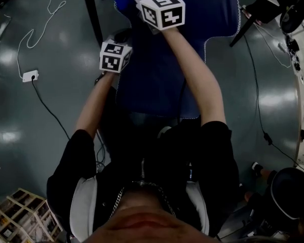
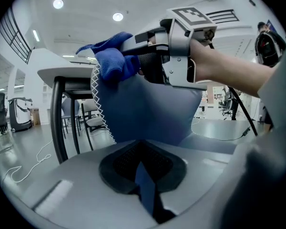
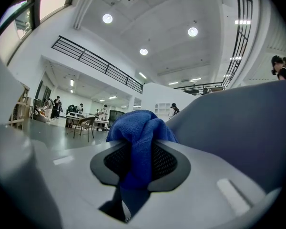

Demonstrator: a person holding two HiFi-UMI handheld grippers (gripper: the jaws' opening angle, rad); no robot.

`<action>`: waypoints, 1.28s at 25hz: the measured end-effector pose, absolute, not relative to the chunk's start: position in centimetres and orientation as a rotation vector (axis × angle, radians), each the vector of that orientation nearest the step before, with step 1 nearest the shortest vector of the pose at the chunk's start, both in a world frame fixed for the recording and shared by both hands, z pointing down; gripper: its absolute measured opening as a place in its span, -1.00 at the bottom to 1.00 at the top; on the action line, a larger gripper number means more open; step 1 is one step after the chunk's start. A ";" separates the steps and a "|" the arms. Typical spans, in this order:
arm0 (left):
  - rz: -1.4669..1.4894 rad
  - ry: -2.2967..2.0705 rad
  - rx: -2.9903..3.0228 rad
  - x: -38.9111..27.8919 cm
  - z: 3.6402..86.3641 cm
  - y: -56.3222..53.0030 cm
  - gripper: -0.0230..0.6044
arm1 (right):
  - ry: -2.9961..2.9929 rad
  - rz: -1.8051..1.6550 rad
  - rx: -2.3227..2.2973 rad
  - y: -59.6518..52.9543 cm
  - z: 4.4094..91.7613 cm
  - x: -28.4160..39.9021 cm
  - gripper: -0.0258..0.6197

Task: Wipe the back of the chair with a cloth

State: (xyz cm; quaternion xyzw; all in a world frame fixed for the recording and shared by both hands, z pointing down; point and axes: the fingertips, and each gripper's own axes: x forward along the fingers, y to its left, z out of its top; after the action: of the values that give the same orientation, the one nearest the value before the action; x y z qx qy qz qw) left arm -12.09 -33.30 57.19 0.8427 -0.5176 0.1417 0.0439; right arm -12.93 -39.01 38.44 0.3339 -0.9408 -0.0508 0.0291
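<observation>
Forearms (image 1: 200, 80) stretch ahead to the chair back (image 1: 157, 80): the right hand-held gripper (image 3: 139, 163), clamped on the blue cloth (image 3: 140, 132), rides its upper corner, farther out than the left hand-held gripper (image 2: 143, 171), pinched shut on the back's fabric edge; the wipe likely runs downward, toward the person.

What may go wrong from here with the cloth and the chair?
1. The cloth is bunched in the right gripper, so the hard jaws may rub the chair back instead.
2. The left gripper pinches the chair back's edge; a pull may strain it.
3. A floor cable lies close by; a foot may catch it.
</observation>
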 end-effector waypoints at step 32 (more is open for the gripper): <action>0.481 -1.481 2.666 -5.8 57.0 -34.1 -0.89 | -2.688 0.004 1.487 -42.6 40.8 4.7 -0.62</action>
State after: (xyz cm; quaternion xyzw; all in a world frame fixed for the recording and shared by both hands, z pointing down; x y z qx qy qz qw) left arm -5.80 -34.11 56.95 0.8631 -0.4796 0.1559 0.0272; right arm 4.71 -42.62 40.84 0.4837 -0.8745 0.0014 0.0348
